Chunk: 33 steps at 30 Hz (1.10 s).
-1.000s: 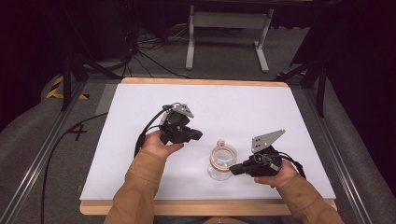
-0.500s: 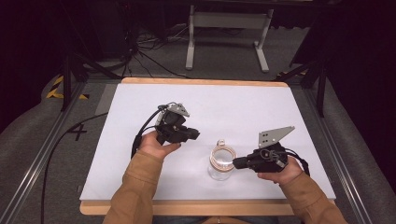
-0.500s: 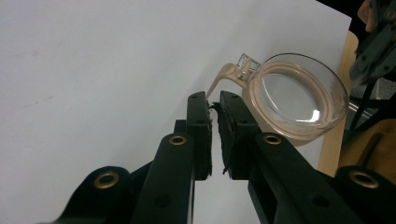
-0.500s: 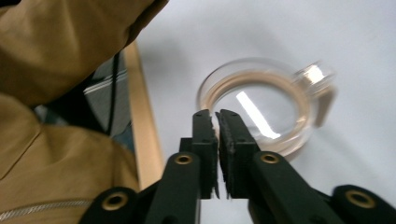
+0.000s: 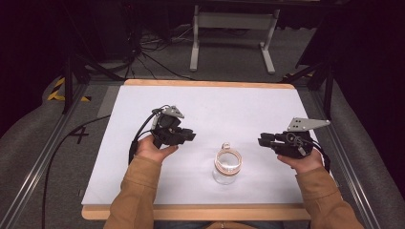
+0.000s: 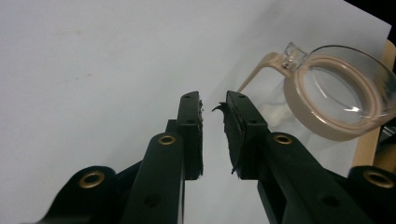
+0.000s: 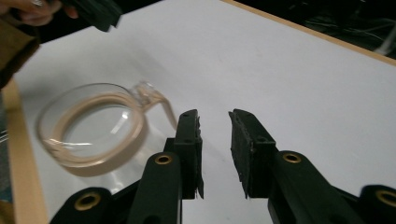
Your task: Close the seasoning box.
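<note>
Jar point(image 5: 227, 164): clear glass with a beige ring around its mouth and a small clasp; it stands upright on the white tabletop point(image 5: 215, 109), near the front edge and about midway between the left and right edges.
Jar, hard to read: its glass wall nearly vanishes against the white surface in the high view; the beige ring is the plainest part.
Jar in left gripper view point(image 6: 336, 93): cut off by the right edge of the view, with a thin beige arm running down from the clasp.
Jar in right gripper view point(image 7: 91, 130): blurred, its rim soft, to the left of the jaws.
Left gripper point(image 5: 187, 135): held above the tabletop to the left of the jar, apart from it, pointing right; its jaws have just been opening and stand a narrow gap apart with nothing between them.
Left gripper, own view point(image 6: 214, 123): frayed pad edge on the right jaw.
Right gripper point(image 5: 263, 140): to the right of the jar, clear of it, pointing left; jaws have just been opening and stand apart, empty.
Right gripper, own view point(image 7: 214, 149): bare tabletop shows through the gap.
Hands: each wraps its gripper's body from below; tan sleeves enter over the front edge.
</note>
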Each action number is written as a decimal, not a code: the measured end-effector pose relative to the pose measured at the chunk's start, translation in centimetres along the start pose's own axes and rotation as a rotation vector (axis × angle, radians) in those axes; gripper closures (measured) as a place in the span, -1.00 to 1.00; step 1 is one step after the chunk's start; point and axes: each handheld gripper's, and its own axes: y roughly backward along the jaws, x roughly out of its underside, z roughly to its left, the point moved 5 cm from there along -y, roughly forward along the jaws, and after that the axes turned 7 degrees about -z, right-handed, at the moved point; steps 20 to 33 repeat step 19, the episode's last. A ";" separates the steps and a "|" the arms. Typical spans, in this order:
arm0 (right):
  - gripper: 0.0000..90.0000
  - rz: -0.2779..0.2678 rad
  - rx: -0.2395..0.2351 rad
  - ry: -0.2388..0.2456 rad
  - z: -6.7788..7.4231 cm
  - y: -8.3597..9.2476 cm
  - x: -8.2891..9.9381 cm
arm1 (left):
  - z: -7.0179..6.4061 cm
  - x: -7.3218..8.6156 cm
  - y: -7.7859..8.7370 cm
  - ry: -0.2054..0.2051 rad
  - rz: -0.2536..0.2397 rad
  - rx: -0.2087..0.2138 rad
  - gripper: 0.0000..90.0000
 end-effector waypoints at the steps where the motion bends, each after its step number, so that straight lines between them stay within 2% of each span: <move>1: 0.59 0.008 0.012 -0.007 -0.4 -0.1 0.3 | 0.2 0.1 -0.1 0.009 0.000 -0.002 0.68; 4: 0.53 0.025 0.042 -0.035 -1.5 -0.5 1.2 | 0.7 0.5 -0.3 0.027 0.003 -0.007 0.63; 8: 0.53 0.051 0.055 -0.052 -2.0 -1.0 1.9 | 0.9 0.6 -0.3 0.032 0.005 -0.008 0.64; 33: 0.54 0.056 0.050 -0.052 -1.9 -1.1 2.0 | 0.8 0.5 -0.2 0.030 -0.007 -0.003 0.58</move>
